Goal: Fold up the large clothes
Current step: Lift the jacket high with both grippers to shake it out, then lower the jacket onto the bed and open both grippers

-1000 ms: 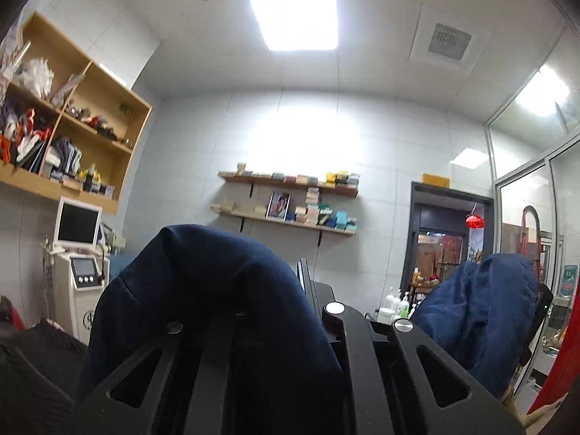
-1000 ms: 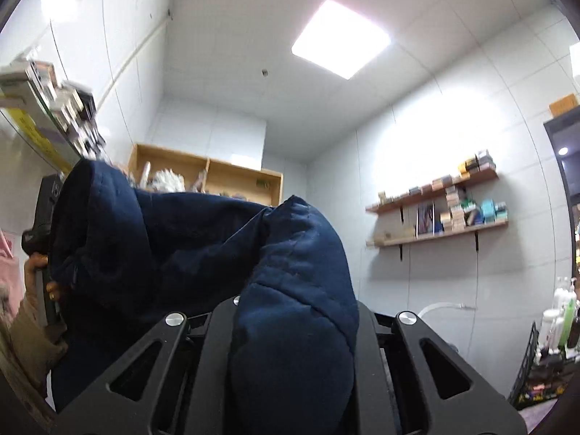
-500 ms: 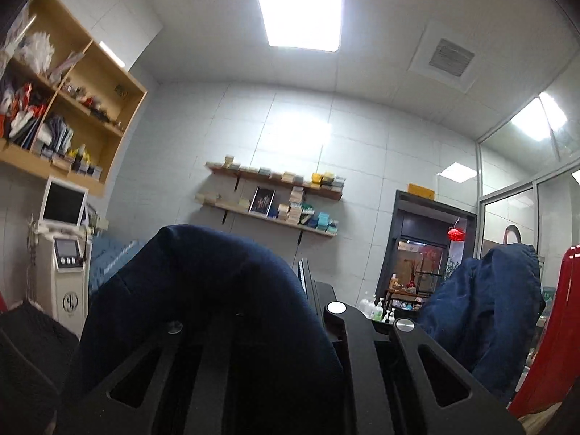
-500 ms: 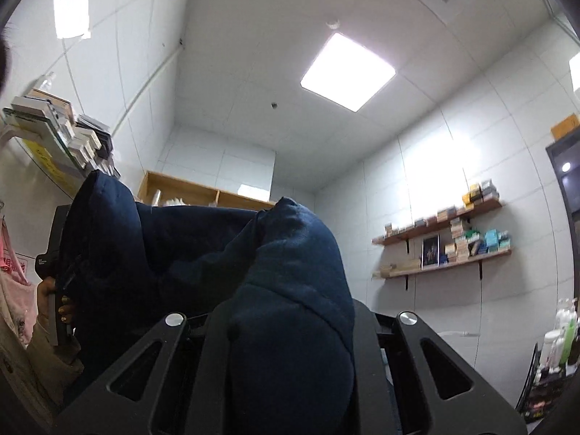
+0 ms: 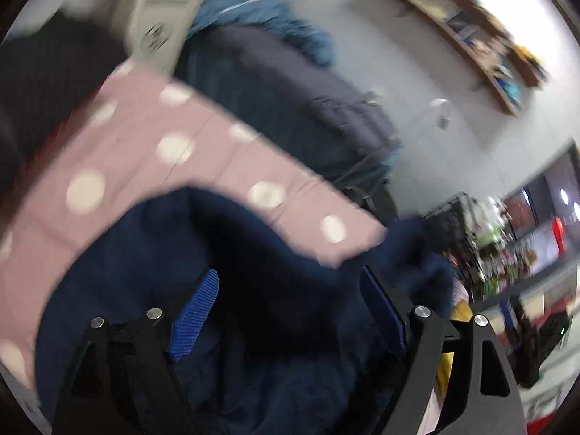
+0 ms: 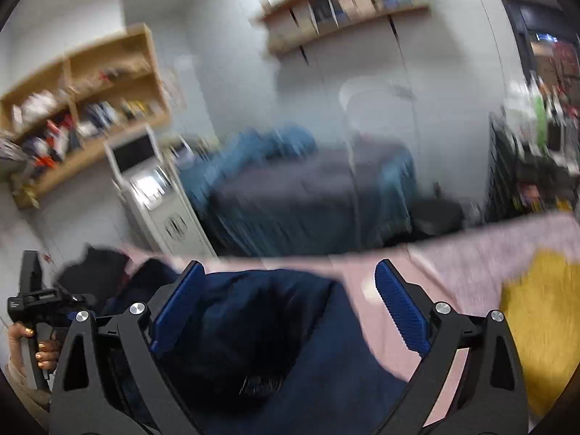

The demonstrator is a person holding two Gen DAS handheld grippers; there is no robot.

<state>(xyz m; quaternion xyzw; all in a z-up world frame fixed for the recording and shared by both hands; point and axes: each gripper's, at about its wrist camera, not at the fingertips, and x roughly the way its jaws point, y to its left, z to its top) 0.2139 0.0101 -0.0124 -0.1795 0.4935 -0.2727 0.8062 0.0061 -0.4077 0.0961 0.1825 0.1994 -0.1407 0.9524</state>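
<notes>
- The navy garment (image 5: pixel 275 344) lies in a bunched heap at the near edge of the pink polka-dot sheet (image 5: pixel 152 137), filling the lower part of both wrist views.
- The left gripper (image 5: pixel 290 311) has just been opening its jaws; they stand wide, with a mound of the navy cloth between the blue pads (image 5: pixel 197 311) but not pinched by them.
- The right gripper (image 6: pixel 290 304) has likewise just been opening; its jaws gape wider than the fold of navy garment (image 6: pixel 261 344) that sits between them, and neither pad presses on it.
- The garment looks thick, soft and fleecy: it should be limp, bulky, fairly heavy for cloth, and not slippery. It will probably sag and drag if lifted by one point.
- Best hold, I judge: a hem or shoulder seam at two well-apart corners, one per gripper, pinching a single layer and not a wad.
- A yellow cloth (image 6: pixel 540 322) lies on the sheet to the right, close enough to get caught up.
- Both views are motion-blurred, so the garment's outline is unclear.
</notes>
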